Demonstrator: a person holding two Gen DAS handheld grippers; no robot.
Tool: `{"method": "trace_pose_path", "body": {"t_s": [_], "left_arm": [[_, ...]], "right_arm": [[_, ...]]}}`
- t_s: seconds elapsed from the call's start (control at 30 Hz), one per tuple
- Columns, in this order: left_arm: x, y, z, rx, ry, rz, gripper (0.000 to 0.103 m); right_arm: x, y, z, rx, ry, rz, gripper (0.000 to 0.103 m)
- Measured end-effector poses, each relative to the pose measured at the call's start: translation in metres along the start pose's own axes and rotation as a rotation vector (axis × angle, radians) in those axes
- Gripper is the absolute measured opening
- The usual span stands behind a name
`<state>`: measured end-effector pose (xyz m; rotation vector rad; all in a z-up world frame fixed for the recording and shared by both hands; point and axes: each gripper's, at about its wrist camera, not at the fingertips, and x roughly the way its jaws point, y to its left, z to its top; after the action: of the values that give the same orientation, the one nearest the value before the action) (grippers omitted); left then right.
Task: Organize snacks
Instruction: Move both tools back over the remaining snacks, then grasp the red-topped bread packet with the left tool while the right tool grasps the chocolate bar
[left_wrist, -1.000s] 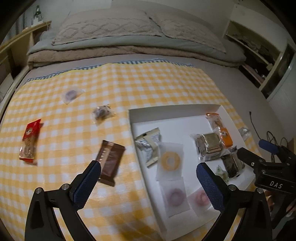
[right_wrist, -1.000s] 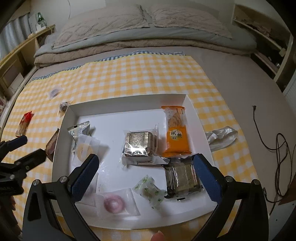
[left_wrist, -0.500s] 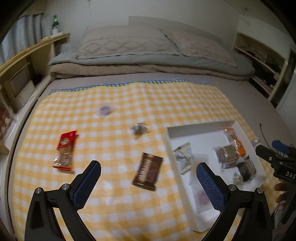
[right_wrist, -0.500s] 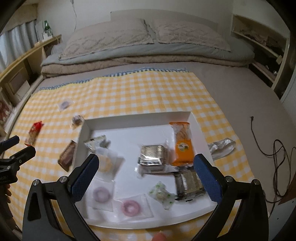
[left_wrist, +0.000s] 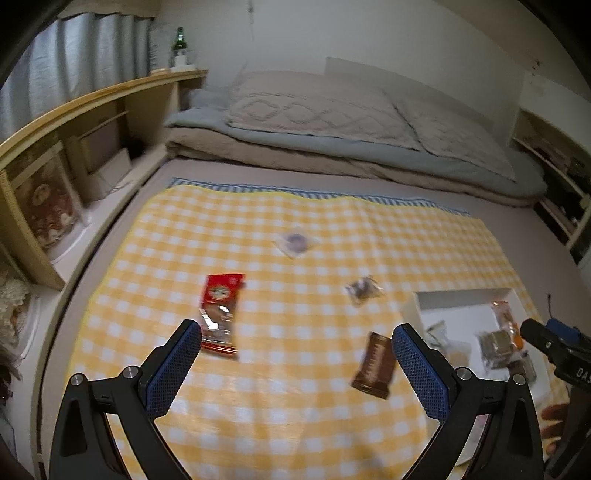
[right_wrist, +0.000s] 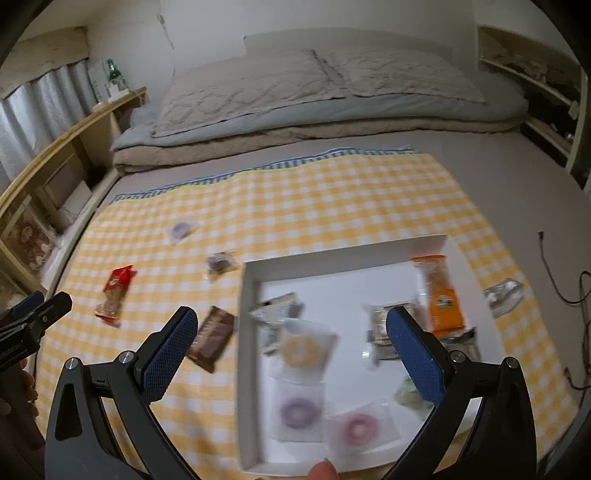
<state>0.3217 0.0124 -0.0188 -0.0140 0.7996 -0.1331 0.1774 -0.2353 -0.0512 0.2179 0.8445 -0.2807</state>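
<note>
Left tongs (left_wrist: 297, 349) held wide open and empty above yellow-checked cloth (left_wrist: 295, 406), red snack packet (left_wrist: 221, 310) between the tips, right tongs (right_wrist: 288, 332) likewise spread empty, ring sweets in shallow white cardboard tray (right_wrist: 247, 332) seen only from right wrist, brown chocolate bar wrapper (right_wrist: 212, 338) beside tray.

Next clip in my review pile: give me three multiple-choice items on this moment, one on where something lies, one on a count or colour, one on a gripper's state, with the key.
1. Where does the brown snack packet lie?
A. inside the white tray
B. on the checked cloth, just outside the tray's left wall
C. on the pillow

2. How many ring-shaped sweets in clear wrappers lie in the white tray?
A. one
B. three
C. five

3. How is the left gripper?
A. open, holding nothing
B. shut on the red packet
C. shut on the brown packet

Key: 1 B, the packet rests on the yellow checked cloth beside the tray. 2 B, yellow, purple and pink rings show. 3 A, its fingers stand wide apart with only cloth between them.
</note>
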Motion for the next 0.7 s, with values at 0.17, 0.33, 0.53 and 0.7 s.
{"method": "trace_pose_path", "body": {"t_s": [0.17,0.33,0.53,0.7], "left_arm": [[0.007,0.023,0.003,-0.011,-0.007,0.061,0.103],[0.037,0.041,0.007,-0.009,0.005,0.129,0.103],[0.096,0.06,0.009,-0.027,0.06,0.161,0.103],[0.141,0.064,0.009,-0.008,0.081,0.19,0.103]], "right_arm": [[0.014,0.025,-0.003,0.026,0.009,0.051,0.103],[0.033,0.05,-0.009,0.041,0.047,0.061,0.103],[0.067,0.081,-0.022,0.089,0.119,-0.019,0.097],[0.099,0.102,-0.034,0.104,0.2,-0.067,0.081]]}}
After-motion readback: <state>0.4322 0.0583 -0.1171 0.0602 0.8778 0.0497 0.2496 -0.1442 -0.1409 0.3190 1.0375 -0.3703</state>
